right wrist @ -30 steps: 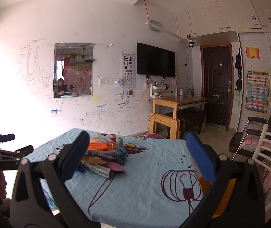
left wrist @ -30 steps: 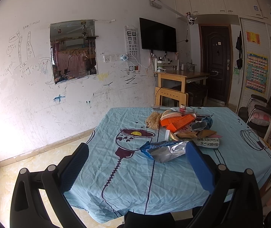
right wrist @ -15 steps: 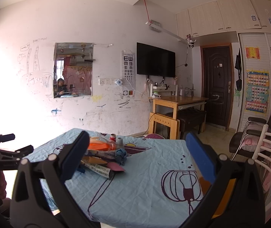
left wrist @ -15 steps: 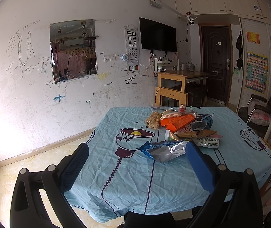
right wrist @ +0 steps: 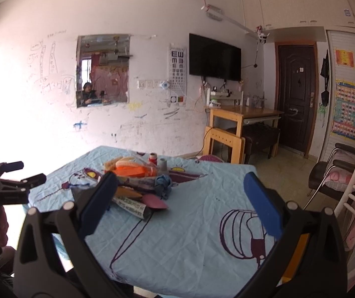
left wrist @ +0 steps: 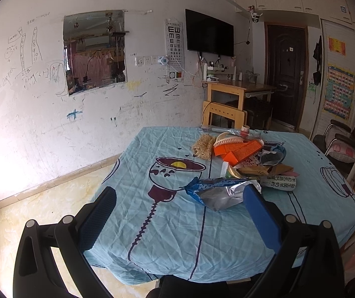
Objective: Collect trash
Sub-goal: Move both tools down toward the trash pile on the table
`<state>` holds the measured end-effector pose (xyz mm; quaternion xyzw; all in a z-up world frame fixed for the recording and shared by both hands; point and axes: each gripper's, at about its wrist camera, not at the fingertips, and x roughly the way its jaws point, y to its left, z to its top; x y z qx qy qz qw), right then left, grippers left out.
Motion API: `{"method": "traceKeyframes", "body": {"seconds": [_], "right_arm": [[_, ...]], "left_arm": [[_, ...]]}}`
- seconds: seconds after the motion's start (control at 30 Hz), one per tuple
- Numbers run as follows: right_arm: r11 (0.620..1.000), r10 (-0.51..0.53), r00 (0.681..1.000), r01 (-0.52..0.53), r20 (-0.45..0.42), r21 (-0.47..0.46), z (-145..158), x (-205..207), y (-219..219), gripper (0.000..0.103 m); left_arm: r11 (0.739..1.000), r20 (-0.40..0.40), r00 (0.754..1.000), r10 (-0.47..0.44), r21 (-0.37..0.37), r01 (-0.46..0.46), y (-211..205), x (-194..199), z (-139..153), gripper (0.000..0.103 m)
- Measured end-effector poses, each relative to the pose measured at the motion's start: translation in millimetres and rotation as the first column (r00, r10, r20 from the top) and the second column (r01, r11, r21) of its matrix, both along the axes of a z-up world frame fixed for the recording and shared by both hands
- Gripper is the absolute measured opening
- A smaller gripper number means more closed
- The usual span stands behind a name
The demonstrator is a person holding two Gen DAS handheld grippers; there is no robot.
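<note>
A heap of trash lies on the light blue tablecloth [left wrist: 167, 223]. Nearest in the left wrist view is a crumpled blue and silver foil bag [left wrist: 217, 191], behind it a white printed packet [left wrist: 280, 183], orange cartons [left wrist: 242, 149], a brush [left wrist: 227, 140] and a dry noodle block [left wrist: 203, 146]. My left gripper [left wrist: 178, 206] is open, held short of the foil bag with nothing between its fingers. In the right wrist view the same heap [right wrist: 137, 186] sits left of centre. My right gripper [right wrist: 180, 198] is open and empty above the tablecloth [right wrist: 202, 223].
A white metal chair [right wrist: 351, 206] and a dark armchair [left wrist: 351, 134] stand to the right of the table. A wooden desk [left wrist: 234, 99] stands against the scribbled far wall. The left gripper's body [right wrist: 6, 183] shows at the right wrist view's left edge.
</note>
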<state>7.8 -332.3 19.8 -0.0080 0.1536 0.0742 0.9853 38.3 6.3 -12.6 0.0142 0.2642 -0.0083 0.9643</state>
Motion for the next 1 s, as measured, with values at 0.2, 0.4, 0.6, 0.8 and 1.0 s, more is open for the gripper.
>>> {"method": "traceKeyframes", "body": {"seconds": [0.2, 0.4, 0.6, 0.8, 1.0], "right_arm": [[0.998, 0.068, 0.986, -0.067, -0.152, 0.006, -20, 57, 11, 0.098], [0.995, 0.102, 0.963, -0.098, -0.249, 0.029, -37, 94, 15, 0.098], [0.994, 0.112, 0.943, -0.107, -0.312, 0.033, -47, 118, 12, 0.098], [0.990, 0.135, 0.935, -0.143, -0.327, 0.001, -42, 131, 14, 0.098], [0.940, 0.334, 0.868, -0.279, -0.367, 0.195, -24, 149, 9, 0.098]], "left_arm": [[1.000, -0.096, 0.995, -0.010, 0.005, 0.011, -8, 51, -4, 0.097], [0.998, -0.190, 0.980, -0.052, 0.011, 0.055, -33, 85, -11, 0.097], [0.997, -0.261, 0.962, -0.083, -0.017, 0.081, -44, 99, -17, 0.097], [0.967, -0.372, 0.910, -0.184, -0.234, 0.100, -32, 110, -14, 0.097], [0.874, -0.425, 0.865, -0.267, -0.484, 0.032, -13, 117, -17, 0.097]]}}
